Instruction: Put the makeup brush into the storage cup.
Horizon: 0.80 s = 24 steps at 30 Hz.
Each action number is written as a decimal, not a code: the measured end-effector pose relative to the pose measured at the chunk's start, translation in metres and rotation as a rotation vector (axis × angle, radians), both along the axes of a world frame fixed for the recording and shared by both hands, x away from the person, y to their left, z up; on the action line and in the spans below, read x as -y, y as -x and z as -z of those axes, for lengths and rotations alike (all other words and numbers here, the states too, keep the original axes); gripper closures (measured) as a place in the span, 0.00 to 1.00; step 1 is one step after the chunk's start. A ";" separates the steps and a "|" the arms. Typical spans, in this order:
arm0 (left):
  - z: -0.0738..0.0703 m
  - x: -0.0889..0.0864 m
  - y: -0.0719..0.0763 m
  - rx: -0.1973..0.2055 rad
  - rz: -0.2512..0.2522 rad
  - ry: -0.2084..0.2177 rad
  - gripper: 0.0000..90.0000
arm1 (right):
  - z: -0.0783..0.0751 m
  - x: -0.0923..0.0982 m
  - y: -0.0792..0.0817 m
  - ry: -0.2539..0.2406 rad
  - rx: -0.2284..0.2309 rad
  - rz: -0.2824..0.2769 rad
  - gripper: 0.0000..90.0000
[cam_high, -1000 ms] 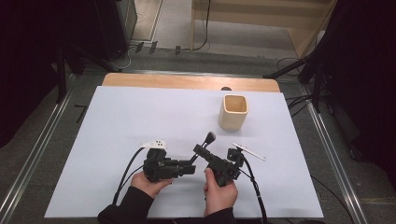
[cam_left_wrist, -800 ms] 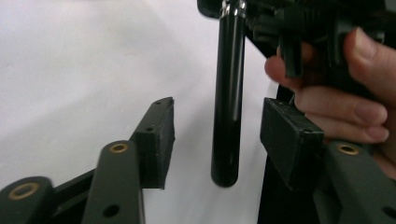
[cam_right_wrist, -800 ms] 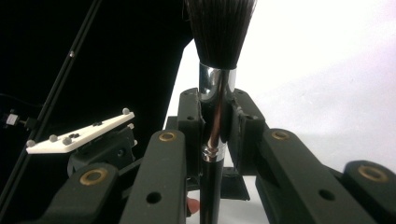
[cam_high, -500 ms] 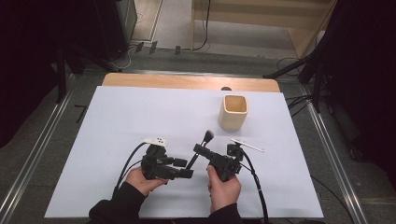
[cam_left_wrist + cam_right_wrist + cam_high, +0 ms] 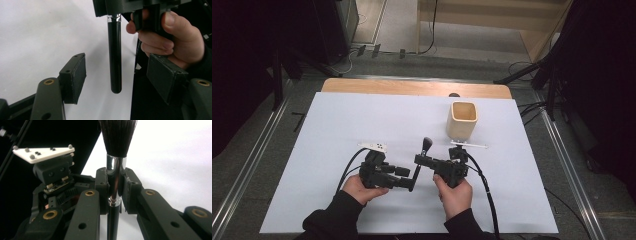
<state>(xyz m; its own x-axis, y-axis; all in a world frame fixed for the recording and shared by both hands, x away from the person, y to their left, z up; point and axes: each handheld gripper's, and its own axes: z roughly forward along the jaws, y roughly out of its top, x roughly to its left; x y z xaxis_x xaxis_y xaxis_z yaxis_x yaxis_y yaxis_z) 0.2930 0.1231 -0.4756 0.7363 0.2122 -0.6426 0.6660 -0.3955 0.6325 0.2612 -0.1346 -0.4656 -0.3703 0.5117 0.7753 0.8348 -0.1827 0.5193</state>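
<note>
R claw point(image 5: 115, 192) was clenched on the brush point(image 5: 422, 157) at its metal ferrule, bristles up, held above the tabletop point(image 5: 337, 120) between both hands. L claw point(image 5: 116, 77) had just opened; its jaws stood wide either side of the black handle w/o touching. Handoff looked done, so next step was prob the cup point(image 5: 461, 120). To do it well: back L claw off w/o knocking the handle, keep R grip firm, tip handle-first over the cup's mouth.
</note>
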 end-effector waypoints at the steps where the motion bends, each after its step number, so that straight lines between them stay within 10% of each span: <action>1: 0.000 0.001 0.000 0.004 0.004 0.002 0.37 | 0.000 0.000 -0.001 0.009 0.000 -0.019 0.86; 24: 0.007 0.013 -0.001 -0.017 0.041 0.035 0.70 | 0.001 0.003 -0.019 -0.036 0.060 -0.267 0.86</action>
